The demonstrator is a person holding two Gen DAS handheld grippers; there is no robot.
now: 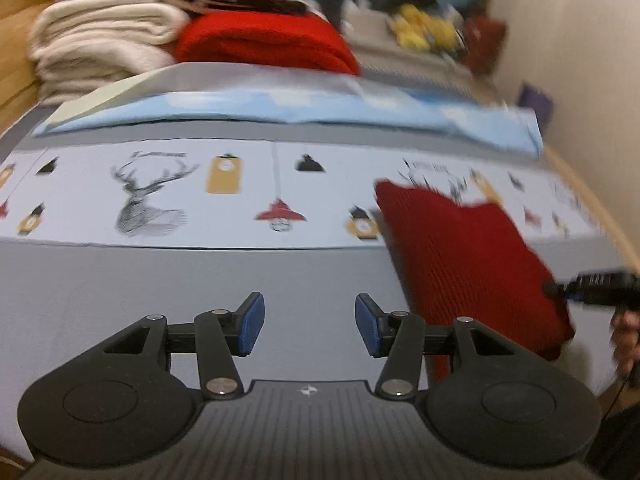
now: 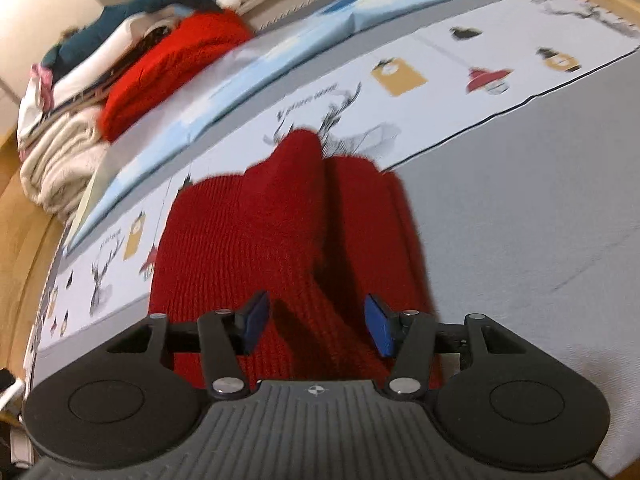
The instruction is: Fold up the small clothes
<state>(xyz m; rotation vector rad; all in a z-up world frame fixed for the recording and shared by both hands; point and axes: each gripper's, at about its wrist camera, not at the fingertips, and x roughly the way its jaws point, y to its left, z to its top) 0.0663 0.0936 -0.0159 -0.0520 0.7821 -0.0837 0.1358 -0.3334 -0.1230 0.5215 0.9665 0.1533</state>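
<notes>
My right tongs (image 2: 316, 326) stand apart over a dark red knitted garment (image 2: 280, 232), its bunched folds between my blue pads (image 2: 378, 326), which do not press it. It lies on the bed (image 2: 540, 208), across the printed band. A folded pile (image 2: 132, 80) sits at the far left corner.

Left tool (image 1: 310, 330) angled down, pads apart, nothing between them. Right tool (image 2: 316, 326) angled down, pads parted, not pressing.
</notes>
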